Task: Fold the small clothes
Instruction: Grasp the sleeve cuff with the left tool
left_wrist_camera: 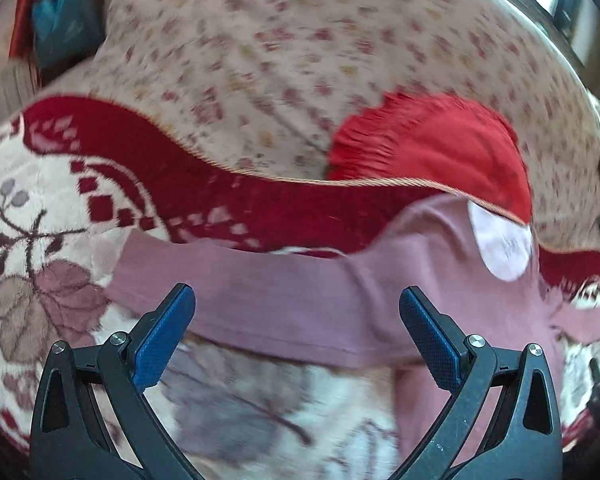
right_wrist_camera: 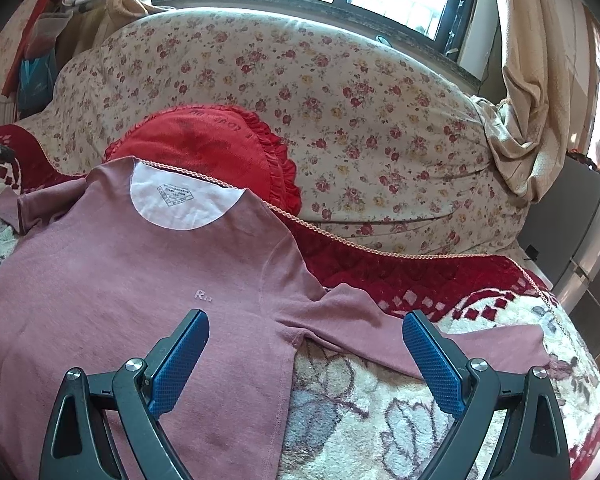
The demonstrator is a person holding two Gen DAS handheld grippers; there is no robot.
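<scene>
Lying flat on a flowered blanket (right_wrist_camera: pixel 380 412), a mauve long-sleeved shirt (right_wrist_camera: pixel 112 280) fills the lower left of the right wrist view, its white neck label (right_wrist_camera: pixel 180 200) toward the top and one sleeve (right_wrist_camera: pixel 420 328) running to the lower right. The right gripper (right_wrist_camera: pixel 306 360) hangs above the shirt's side seam, fingers spread wide, holding nothing. In the blurred left wrist view the left gripper (left_wrist_camera: pixel 296 340) is likewise spread over the other sleeve (left_wrist_camera: pixel 260 300). A red frilled cushion (right_wrist_camera: pixel 204 148) sits behind the collar against a floral cover (right_wrist_camera: pixel 360 120)
</scene>
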